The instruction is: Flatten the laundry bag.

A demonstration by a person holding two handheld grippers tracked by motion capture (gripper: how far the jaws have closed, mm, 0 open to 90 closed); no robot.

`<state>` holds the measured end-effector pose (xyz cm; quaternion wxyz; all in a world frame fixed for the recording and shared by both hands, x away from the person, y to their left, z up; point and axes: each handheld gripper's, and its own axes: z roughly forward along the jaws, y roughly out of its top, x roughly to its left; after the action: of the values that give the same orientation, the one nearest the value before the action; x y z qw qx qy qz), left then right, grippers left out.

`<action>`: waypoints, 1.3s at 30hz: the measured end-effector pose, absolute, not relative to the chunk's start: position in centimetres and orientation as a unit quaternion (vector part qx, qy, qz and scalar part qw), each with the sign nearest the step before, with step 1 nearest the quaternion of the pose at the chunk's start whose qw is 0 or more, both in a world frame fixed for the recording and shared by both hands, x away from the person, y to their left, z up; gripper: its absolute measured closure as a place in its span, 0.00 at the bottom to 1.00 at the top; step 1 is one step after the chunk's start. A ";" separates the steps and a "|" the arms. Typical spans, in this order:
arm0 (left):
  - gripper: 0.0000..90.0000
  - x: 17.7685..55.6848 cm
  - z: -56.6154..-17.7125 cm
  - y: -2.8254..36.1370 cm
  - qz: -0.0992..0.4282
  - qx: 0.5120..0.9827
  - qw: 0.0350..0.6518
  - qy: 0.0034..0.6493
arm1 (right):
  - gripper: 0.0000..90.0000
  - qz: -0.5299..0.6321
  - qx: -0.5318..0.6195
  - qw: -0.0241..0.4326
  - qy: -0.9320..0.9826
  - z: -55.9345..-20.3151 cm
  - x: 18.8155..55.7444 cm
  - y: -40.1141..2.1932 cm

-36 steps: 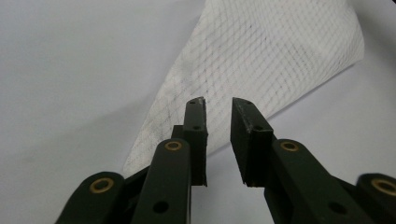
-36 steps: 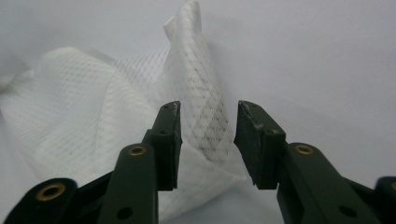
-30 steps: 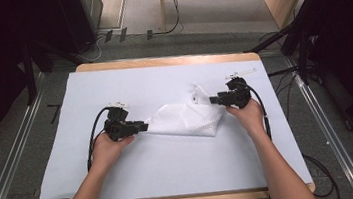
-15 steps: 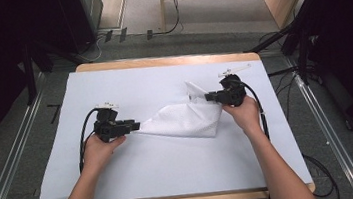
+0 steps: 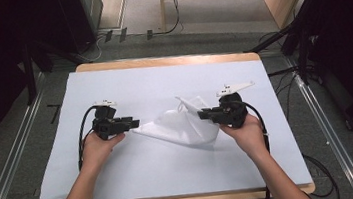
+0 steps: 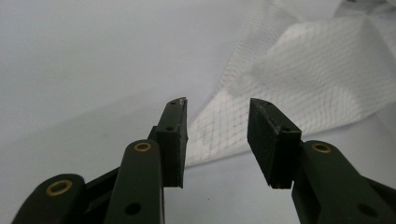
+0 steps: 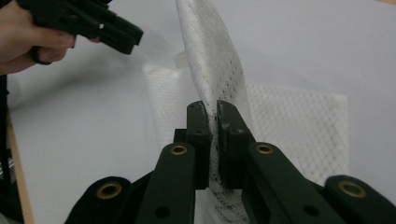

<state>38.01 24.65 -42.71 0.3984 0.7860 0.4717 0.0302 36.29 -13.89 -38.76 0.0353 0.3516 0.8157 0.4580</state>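
Entering from the 6 o'clock edge of the high view, two forearms reach onto a white-covered table, each hand w/ a gripper. L hand sits at approx. 9 o'clock of the cloth; left gripper points toward 3 o'clock, tips just beside the cloth's near corner. In the left gripper view its jaws stand apart, having just been opening; pads press on nothing, and the mesh corner lies on the table past the gap, so the grip is released. White mesh cloth lies crumpled at table centre, between both tools. R hand sits at approx. 3 o'clock of the cloth; right gripper points toward 9 o'clock. In the right gripper view the jaws are clenched on a fold of the mesh, which rises upright toward 12 o'clock from between the pads. Farther off: table's wooden far edge at 12 o'clock, then grey floor.
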 end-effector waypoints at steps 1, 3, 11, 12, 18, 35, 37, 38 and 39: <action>0.64 38.1 -42.7 24.6 0.031 0.788 0.396 0.471 | 0.96 0.459 0.346 0.035 0.818 -38.7 35.9 -13.7; 0.63 38.2 -42.7 24.5 0.032 0.785 0.399 0.473 | 0.96 0.461 0.336 0.028 0.821 -38.6 35.2 -13.1; 0.62 38.5 -42.6 23.9 0.030 0.791 0.396 0.466 | 0.96 0.440 0.302 -0.001 0.845 -40.5 33.6 -9.9; 0.62 38.6 -42.6 23.9 0.030 0.791 0.396 0.465 | 0.96 0.439 0.301 -0.009 0.846 -40.7 33.4 -9.6; 0.61 38.6 -42.8 23.5 0.028 0.795 0.391 0.464 | 0.87 0.430 0.279 -0.029 0.858 -41.2 32.6 -8.5; 0.60 38.0 -43.4 23.6 0.027 0.802 0.372 0.466 | 0.74 0.441 0.336 0.044 0.831 -40.1 35.8 -13.0; 0.59 37.8 -43.6 23.9 0.030 0.801 0.371 0.469 | 0.74 0.438 0.345 0.041 0.829 -40.7 36.6 -13.3; 0.59 37.7 -43.7 24.0 0.030 0.802 0.370 0.469 | 0.74 0.437 0.348 0.043 0.828 -40.9 37.0 -13.4; 0.59 37.6 -43.7 24.1 0.031 0.801 0.369 0.471 | 0.74 0.436 0.350 0.043 0.828 -41.1 37.3 -13.6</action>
<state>37.61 24.13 -43.73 0.3687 0.8010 0.4707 0.0312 37.33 -13.57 -41.11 0.0432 0.3501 0.8280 0.4358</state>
